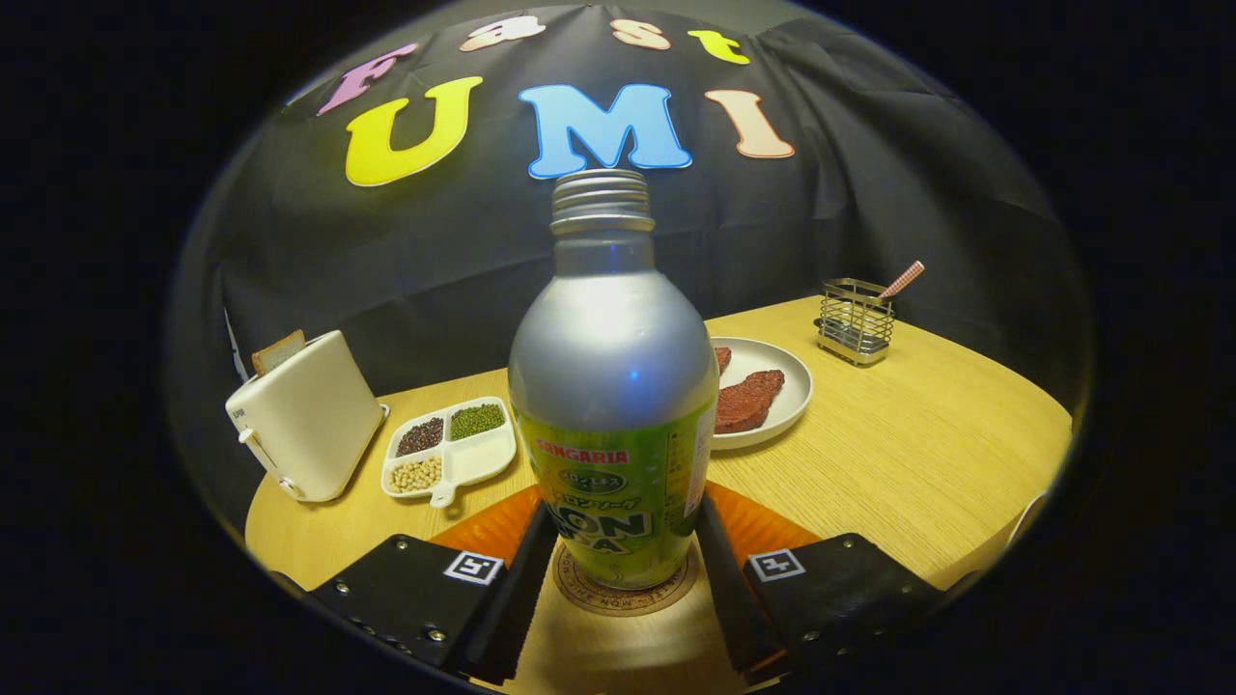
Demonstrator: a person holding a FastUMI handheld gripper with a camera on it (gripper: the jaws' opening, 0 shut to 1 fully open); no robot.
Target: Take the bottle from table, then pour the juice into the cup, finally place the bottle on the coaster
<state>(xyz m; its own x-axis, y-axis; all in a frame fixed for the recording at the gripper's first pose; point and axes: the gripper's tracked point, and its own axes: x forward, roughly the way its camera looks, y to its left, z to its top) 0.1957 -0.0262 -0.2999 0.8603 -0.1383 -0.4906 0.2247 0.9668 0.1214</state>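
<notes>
A silver bottle (612, 386) with a green label and a screw cap stands upright on a round cork coaster (623, 591) on the wooden table (917, 454). My gripper (623, 565) holds it low on the label. One finger (517, 589) lies against its left side and the other (724, 579) against its right. Both press on the bottle, whose base rests on the coaster.
Beyond the bottle to the left are a white toaster (307, 417) with a slice of bread and a divided white dish (450, 451) of beans. A white plate (763, 391) with reddish meat lies behind on the right, a wire holder (856, 320) farther back.
</notes>
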